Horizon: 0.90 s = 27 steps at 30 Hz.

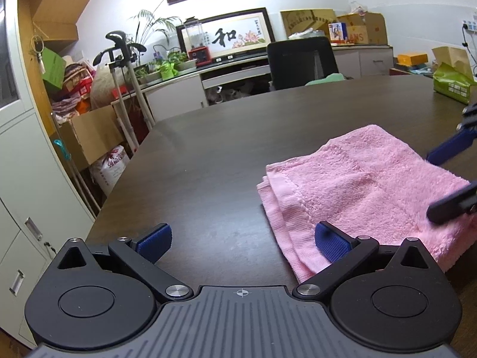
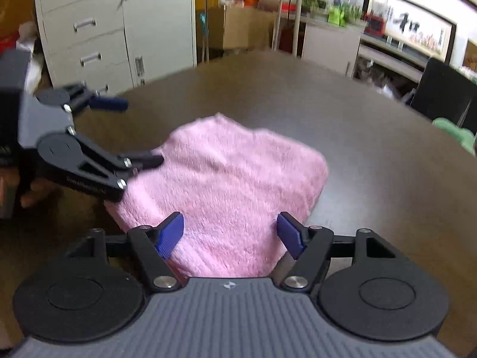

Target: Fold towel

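On the left, the left gripper [image 1: 243,246] sits low over the dark table [image 1: 208,155]. Its jaws are wide apart and nothing is between them. One blue pad [image 1: 332,246] rests at the near edge of the pink towel [image 1: 366,191], maybe to keep the layers from sliding. The other pad is over bare table.

In the middle lies the towel. It is already folded into a thick little stack, and you can see the layers piled up along its left edge. It lies flat on the table, near the front side.

On the right, the right gripper [image 2: 231,235] hangs over the towel's near edge. Its jaws are wide too, and the pads do not pinch the cloth. It looks like it has let the towel go. The fold looks nearly done; maybe only a little patting is left.
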Available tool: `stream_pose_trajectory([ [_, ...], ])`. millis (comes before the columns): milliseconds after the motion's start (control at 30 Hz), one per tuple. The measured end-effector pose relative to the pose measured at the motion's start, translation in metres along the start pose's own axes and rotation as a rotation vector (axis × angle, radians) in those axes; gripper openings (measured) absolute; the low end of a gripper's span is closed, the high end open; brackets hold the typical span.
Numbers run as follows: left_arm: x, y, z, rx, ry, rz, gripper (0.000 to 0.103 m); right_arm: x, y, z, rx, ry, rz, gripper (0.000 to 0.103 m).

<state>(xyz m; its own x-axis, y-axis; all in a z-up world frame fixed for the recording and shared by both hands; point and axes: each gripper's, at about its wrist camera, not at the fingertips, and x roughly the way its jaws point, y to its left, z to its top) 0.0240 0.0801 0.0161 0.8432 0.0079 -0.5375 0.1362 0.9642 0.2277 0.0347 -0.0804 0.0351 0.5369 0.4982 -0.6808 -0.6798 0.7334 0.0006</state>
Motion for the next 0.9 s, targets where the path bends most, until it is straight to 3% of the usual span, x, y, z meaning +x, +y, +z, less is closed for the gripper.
stream_pose_trajectory([
  [133, -0.001, 0.007, -0.001, -0.011, -0.011, 0.088, 0.103, -0.002, 0.014, 0.0, -0.054, -0.007, 0.033, 0.072],
  [233, -0.004, 0.02, 0.002, -0.08, -0.028, 0.107, 0.103, 0.008, 0.033, 0.002, -0.099, -0.005, 0.041, 0.072],
  [500, -0.007, 0.052, 0.003, -0.257, -0.016, 0.143, 0.103, 0.041, 0.026, 0.01, -0.001, 0.064, 0.015, 0.084],
  [633, -0.01, 0.059, 0.001, -0.293, -0.023, 0.14, 0.103, 0.043, 0.007, 0.013, 0.025, 0.082, -0.027, 0.089],
  [800, -0.011, 0.059, 0.001, -0.284, -0.026, 0.125, 0.103, 0.047, -0.056, 0.017, 0.122, 0.094, -0.15, 0.093],
  [900, -0.009, 0.055, 0.001, -0.263, -0.026, 0.119, 0.103, 0.051, -0.088, 0.018, 0.125, 0.08, -0.143, 0.093],
])
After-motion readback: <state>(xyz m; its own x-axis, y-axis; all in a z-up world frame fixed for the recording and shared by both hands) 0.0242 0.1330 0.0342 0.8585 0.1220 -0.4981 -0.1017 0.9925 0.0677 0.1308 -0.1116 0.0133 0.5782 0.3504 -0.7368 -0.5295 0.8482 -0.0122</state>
